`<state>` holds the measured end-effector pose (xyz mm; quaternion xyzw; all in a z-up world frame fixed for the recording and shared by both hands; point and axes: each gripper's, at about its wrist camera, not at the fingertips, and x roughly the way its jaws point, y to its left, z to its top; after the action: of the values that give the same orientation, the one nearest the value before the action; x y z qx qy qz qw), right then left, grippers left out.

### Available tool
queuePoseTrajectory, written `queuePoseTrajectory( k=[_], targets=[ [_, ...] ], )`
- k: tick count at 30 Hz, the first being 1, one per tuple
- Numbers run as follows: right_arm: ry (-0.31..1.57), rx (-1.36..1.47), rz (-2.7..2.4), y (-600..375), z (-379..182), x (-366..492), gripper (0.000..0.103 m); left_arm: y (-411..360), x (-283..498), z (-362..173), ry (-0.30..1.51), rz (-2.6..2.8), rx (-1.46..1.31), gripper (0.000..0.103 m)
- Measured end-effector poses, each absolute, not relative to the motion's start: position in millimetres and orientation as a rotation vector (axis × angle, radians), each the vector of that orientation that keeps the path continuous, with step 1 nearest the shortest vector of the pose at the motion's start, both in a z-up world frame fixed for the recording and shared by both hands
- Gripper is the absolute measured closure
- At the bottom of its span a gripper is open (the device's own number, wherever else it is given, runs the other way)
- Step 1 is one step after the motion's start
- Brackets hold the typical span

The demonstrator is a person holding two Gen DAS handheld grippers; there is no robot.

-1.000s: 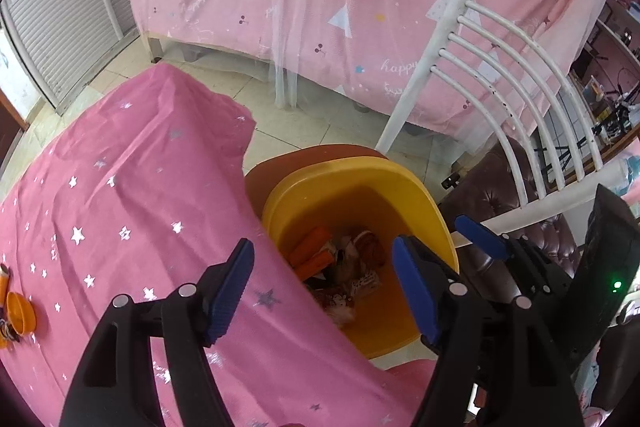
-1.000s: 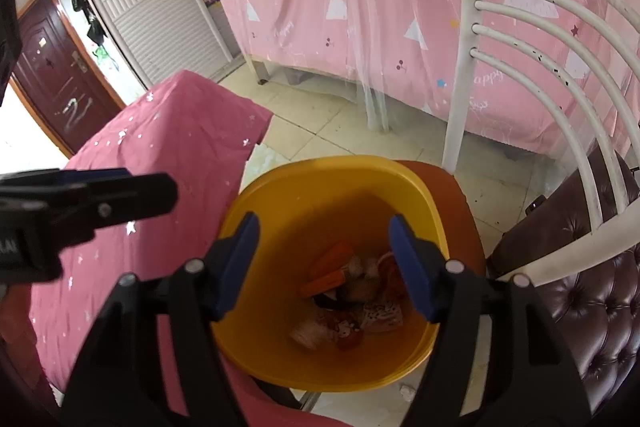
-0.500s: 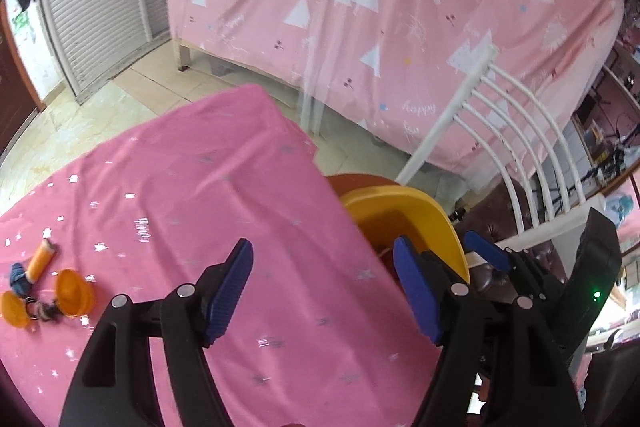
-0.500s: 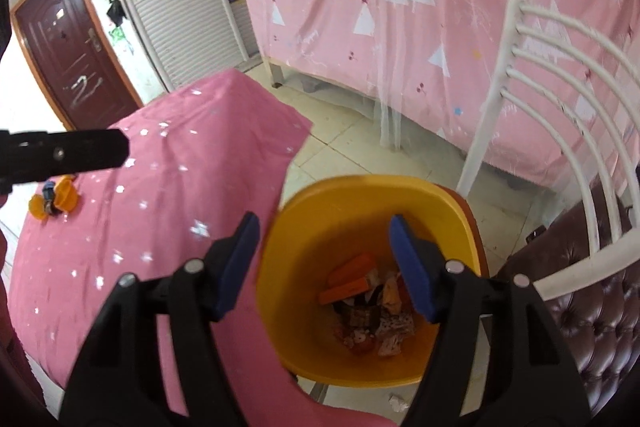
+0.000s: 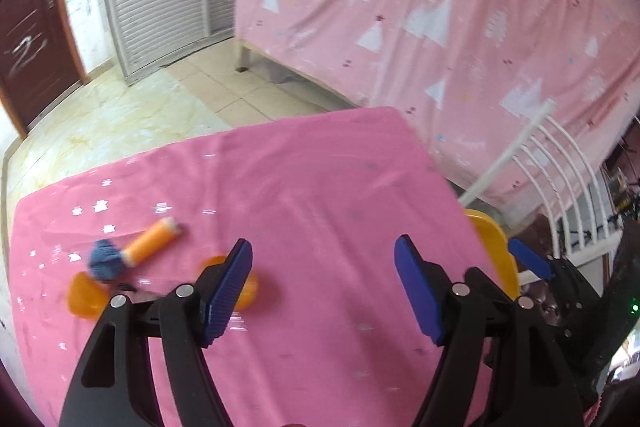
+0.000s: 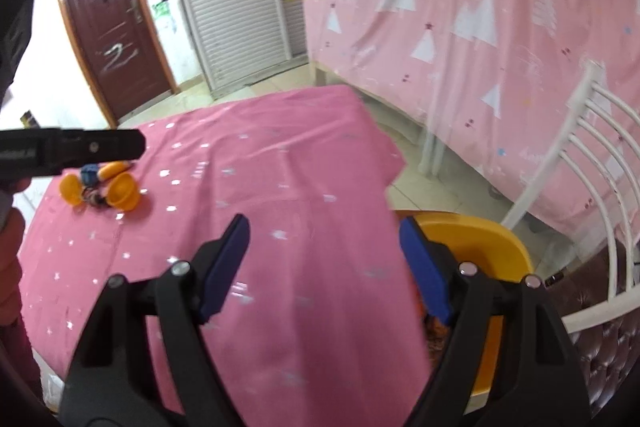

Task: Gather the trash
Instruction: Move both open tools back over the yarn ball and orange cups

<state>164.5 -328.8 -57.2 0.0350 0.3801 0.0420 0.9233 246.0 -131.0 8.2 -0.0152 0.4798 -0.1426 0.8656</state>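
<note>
Trash lies on the pink starred tablecloth (image 5: pixel 320 187): an orange tube (image 5: pixel 150 241), a blue crumpled ball (image 5: pixel 105 259) and two orange cup halves (image 5: pixel 82 295). The same pile (image 6: pixel 120 193) shows far left in the right wrist view. My left gripper (image 5: pixel 323 287) is open and empty above the cloth, right of the pile. My right gripper (image 6: pixel 324 267) is open and empty, over the table edge beside the yellow bin (image 6: pixel 480 239). The bin rim also shows in the left wrist view (image 5: pixel 494 247).
A white slatted chair (image 6: pixel 580 163) stands right of the bin, with a dark tufted seat (image 6: pixel 600 327) below it. A pink tree-print curtain (image 6: pixel 480 7) hangs behind. A brown door (image 6: pixel 112 27) and white shutter are at the back left.
Both grippers have swung left, away from above the bin toward the table. The trash pile has come into closer view. Both stay open and empty.
</note>
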Motion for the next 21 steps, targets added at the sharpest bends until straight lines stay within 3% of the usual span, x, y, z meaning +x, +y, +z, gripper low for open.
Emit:
queuePoseTrajectory(
  k=[21],
  targets=[
    [0.823, -0.036, 0.249, -200.8, -52.8, 205.2, 0.029, 3.5, 284.2, -20.2, 1.047, -0.139, -0.083, 0.035]
  ],
)
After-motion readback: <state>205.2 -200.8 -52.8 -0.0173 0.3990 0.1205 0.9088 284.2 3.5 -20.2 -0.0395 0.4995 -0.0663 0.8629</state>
